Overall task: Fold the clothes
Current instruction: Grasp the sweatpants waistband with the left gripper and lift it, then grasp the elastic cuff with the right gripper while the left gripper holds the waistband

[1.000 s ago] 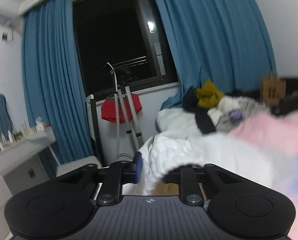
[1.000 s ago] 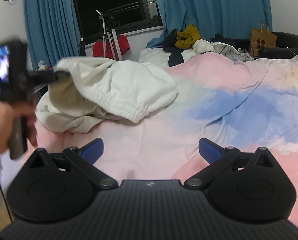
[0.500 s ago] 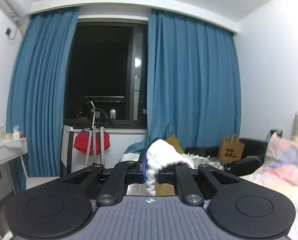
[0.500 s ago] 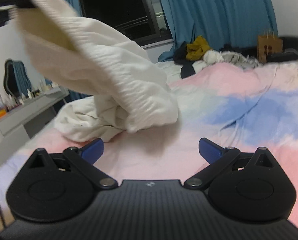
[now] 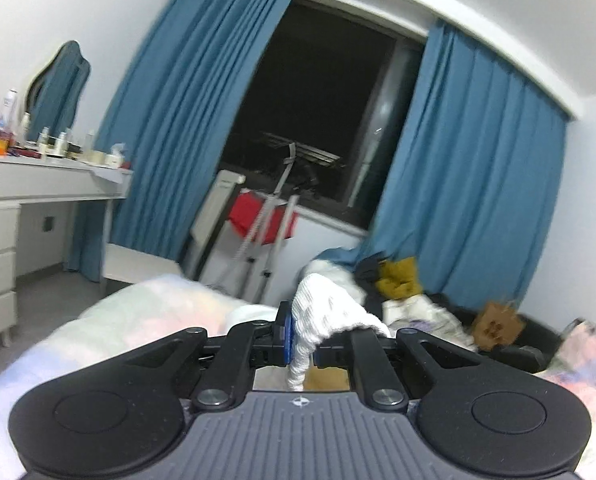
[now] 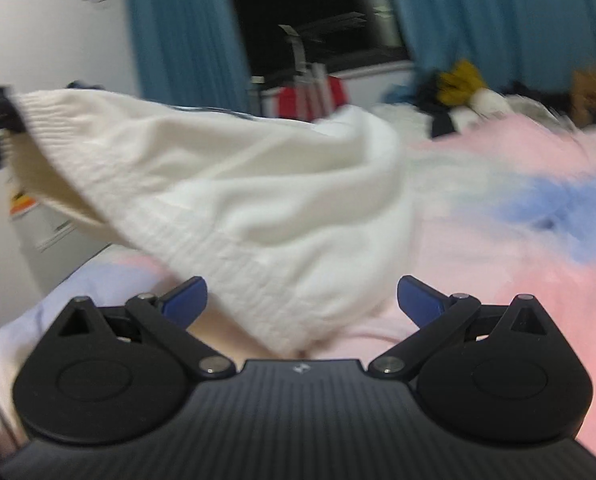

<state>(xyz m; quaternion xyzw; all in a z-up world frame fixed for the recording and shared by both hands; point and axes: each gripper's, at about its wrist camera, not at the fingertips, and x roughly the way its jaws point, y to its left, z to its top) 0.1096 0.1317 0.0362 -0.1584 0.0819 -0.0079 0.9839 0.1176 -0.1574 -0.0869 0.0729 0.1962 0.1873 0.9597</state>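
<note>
Blue curtains (image 5: 185, 120) frame a dark window beyond the pink-and-blue bed (image 6: 518, 264); no writing is legible. One white garment (image 6: 257, 208) hangs lifted over the bed. The left gripper (image 5: 300, 346) is clenched on its ribbed edge. The right gripper (image 6: 302, 300) is spread wide, the garment's lower edge drooping between its fingers.

No readable text anywhere; the paper bag (image 5: 496, 325) bears perhaps a blurred logo.
</note>
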